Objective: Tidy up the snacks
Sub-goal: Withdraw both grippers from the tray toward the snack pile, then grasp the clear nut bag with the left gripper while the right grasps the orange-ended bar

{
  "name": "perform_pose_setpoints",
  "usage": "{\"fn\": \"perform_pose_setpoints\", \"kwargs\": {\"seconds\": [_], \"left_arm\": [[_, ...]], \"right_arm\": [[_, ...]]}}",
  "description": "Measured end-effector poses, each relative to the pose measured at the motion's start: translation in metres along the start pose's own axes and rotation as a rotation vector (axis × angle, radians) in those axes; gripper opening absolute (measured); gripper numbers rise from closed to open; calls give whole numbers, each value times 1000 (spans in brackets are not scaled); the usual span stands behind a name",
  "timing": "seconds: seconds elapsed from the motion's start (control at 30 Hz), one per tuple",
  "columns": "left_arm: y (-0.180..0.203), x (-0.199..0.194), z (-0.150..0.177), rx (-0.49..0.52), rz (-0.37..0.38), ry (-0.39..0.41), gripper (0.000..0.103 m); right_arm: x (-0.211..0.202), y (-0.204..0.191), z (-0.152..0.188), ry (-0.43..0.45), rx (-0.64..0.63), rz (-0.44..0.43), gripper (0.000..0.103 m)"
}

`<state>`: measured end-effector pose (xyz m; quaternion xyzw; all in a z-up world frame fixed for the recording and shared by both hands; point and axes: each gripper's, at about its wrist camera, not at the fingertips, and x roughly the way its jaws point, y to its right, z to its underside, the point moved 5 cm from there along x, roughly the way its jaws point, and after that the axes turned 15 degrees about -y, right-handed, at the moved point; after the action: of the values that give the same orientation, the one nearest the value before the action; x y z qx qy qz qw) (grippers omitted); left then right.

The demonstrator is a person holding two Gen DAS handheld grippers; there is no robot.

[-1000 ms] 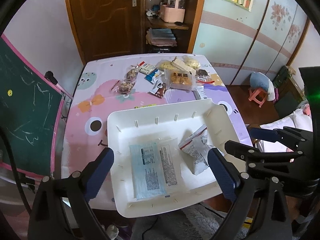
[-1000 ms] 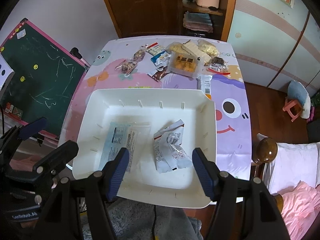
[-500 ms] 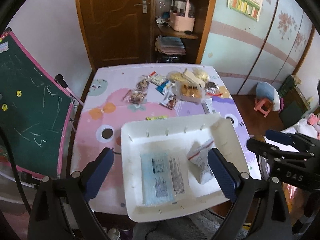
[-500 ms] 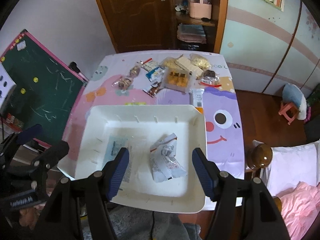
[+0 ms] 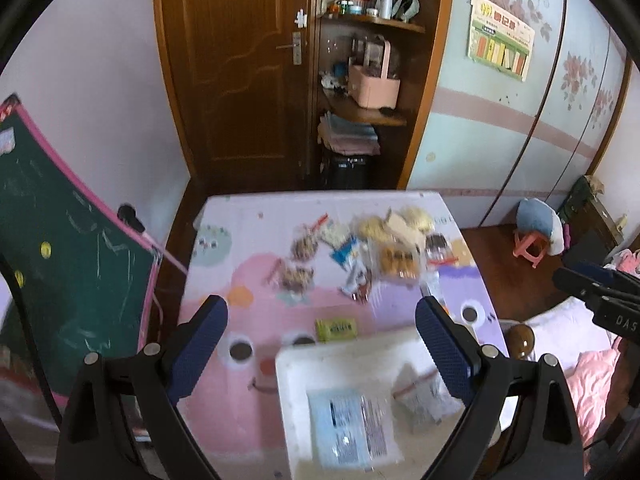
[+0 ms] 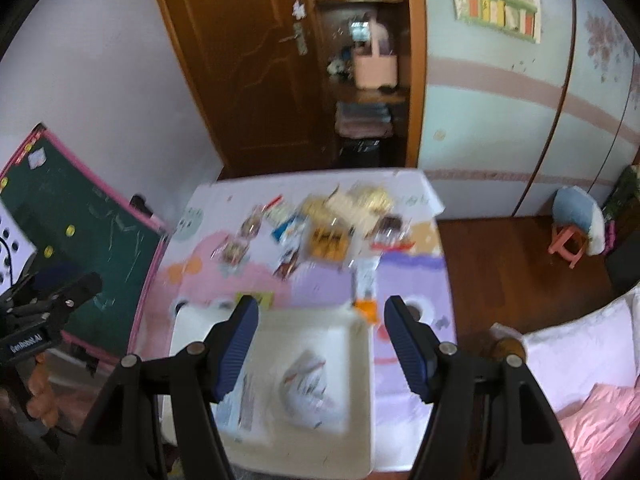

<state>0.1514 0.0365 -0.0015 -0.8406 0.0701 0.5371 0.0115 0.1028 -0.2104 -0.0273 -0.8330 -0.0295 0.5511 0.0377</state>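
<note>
A white tray (image 5: 296,364) (image 6: 360,344) sits at the near edge of the cartoon-print table (image 5: 224,280) (image 6: 412,280). It holds a flat pale-blue packet (image 5: 348,432) (image 6: 240,404) and a crumpled white packet (image 5: 420,400) (image 6: 308,384). Several loose snack packs (image 5: 360,256) (image 6: 316,232) lie in a cluster at the far side of the table. A small yellow-green pack (image 5: 336,328) (image 6: 260,298) lies just beyond the tray. My left gripper (image 5: 320,356) and right gripper (image 6: 322,348) are both open and empty, held high above the tray. Both views are blurred.
A green chalkboard (image 5: 60,280) (image 6: 80,232) leans at the table's left. A wooden door (image 5: 236,72) and open shelves (image 5: 360,100) stand behind the table. A pink stool (image 5: 532,244) (image 6: 568,240) and pink bedding (image 6: 580,360) are on the right.
Both grippers have lifted and pulled back from the tray, so the tray and table sit lower and smaller in view. Both stay open and empty.
</note>
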Motion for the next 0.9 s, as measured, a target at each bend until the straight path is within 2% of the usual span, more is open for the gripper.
{"fn": "perform_pose_setpoints", "kwargs": {"seconds": [0.17, 0.3, 0.43, 0.53, 0.77, 0.9], "left_arm": [[-7, 13, -52, 37, -9, 0, 95], [-9, 49, -84, 72, -35, -25, 95], [-20, 116, -104, 48, 12, -155, 95], [-29, 173, -106, 18, 60, -261, 95], [-44, 284, -94, 11, 104, -447, 94], [-50, 327, -87, 36, 86, -518, 94]], "right_arm": [[11, 14, -47, -5, 1, 37, 66], [42, 25, -78, -59, 19, 53, 66], [96, 38, -97, -153, 41, 75, 66], [141, 47, -99, -235, 61, 72, 66], [250, 58, -79, -449, 98, 72, 66], [292, 62, -65, -541, 115, 75, 66]]}}
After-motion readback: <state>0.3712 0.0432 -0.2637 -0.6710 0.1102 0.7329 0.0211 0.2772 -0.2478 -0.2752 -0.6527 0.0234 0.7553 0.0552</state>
